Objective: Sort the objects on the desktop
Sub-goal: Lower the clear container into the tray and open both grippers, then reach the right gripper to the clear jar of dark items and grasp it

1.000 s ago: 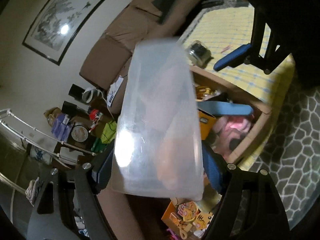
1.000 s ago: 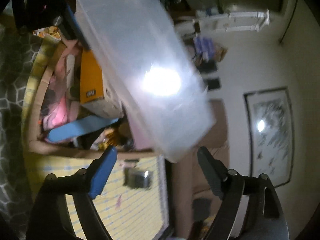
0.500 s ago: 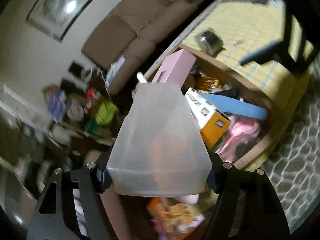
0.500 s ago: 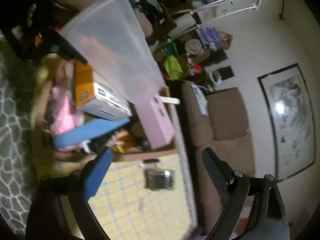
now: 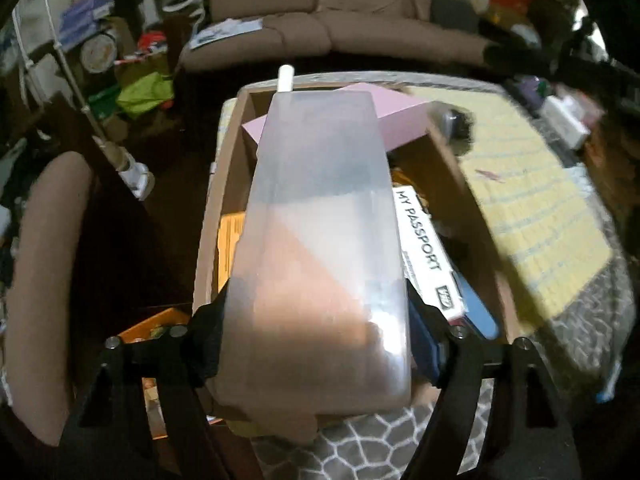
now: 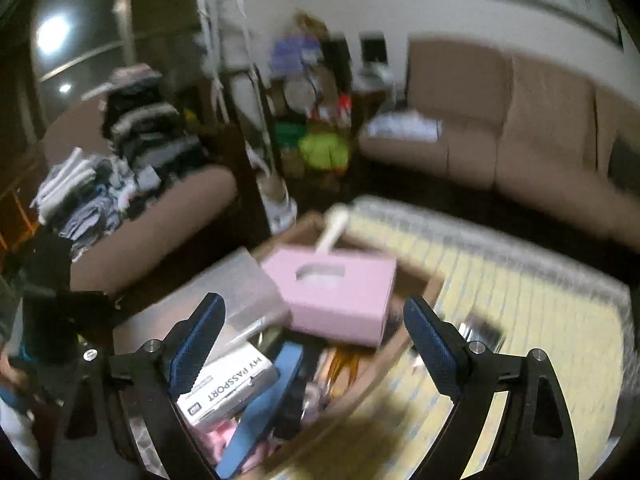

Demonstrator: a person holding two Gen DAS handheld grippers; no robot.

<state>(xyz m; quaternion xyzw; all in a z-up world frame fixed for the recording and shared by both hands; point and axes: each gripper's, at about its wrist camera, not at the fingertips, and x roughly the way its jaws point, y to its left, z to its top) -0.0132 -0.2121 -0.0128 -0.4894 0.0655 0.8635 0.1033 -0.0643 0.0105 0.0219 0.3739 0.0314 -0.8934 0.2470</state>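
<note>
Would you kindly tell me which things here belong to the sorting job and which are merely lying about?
Job: translucent plastic bin in the left gripper; cardboard box; pink tissue box; My Passport box.
Lying about: sofa; folded clothes; yellow mat.

one frosted bin (image 5: 320, 248), one pink tissue box (image 6: 340, 292), one cardboard box (image 5: 216, 200) (crowded), two claws (image 6: 316, 344)

frosted plastic bin (image 5: 320, 240) (smooth), cardboard box (image 5: 218, 200)

Both wrist cameras look steeply down, close above the cardboard box (image 5: 224, 184). Each also sees the pink tissue box (image 6: 340, 292) and the sofa (image 5: 360, 20).
</note>
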